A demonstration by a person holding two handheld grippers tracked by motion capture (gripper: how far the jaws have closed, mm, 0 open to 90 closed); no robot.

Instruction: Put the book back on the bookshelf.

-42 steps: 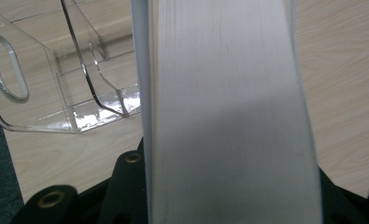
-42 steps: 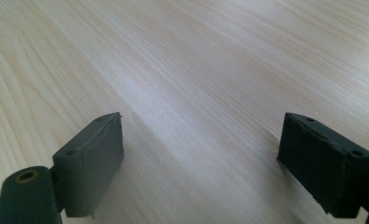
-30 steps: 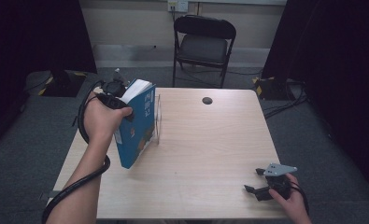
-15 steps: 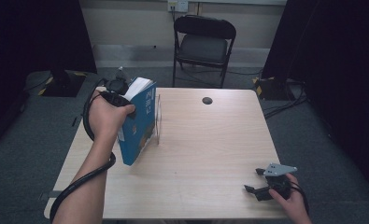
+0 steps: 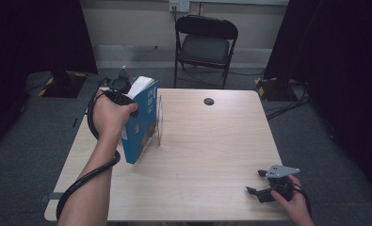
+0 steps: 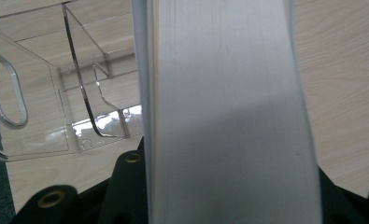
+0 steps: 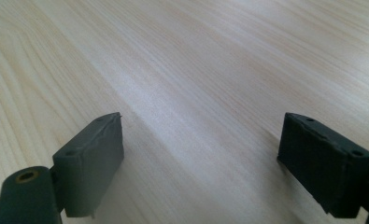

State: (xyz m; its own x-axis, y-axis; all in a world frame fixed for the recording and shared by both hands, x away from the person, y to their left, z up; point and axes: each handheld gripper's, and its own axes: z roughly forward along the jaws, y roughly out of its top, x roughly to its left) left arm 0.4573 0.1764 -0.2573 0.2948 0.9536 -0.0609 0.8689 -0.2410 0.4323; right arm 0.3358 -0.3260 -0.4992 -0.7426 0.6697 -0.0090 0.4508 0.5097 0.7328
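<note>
We see the left gripper (image 5: 122,92) near the far left corner of the table (image 5: 212,155), its jaws closed on a thick blue book (image 5: 141,123) from above. In the left gripper view the book's (image 6: 229,116) white page edges run straight up between the two black jaws, so the grip is across its thickness. The book stands on its lower edge, tilted, with its top leaning toward the far edge of the table and its lower corner pointing toward the near left side. Just beside it, on the side toward the middle of the table, stands a clear plastic holder (image 5: 157,123); whether book and holder touch we cannot tell. In the left gripper view the holder (image 6: 56,107) lies behind the book, with an oval cut-out in one wall.

The right gripper (image 5: 261,186) rests low at the near right corner of the table, well apart from the book. In the right gripper view its jaws stand wide open with nothing but bare wood (image 7: 196,84) between them.

A small dark round object (image 5: 208,101) lies near the far edge of the table, and a black folding chair (image 5: 205,44) stands beyond that edge.
</note>
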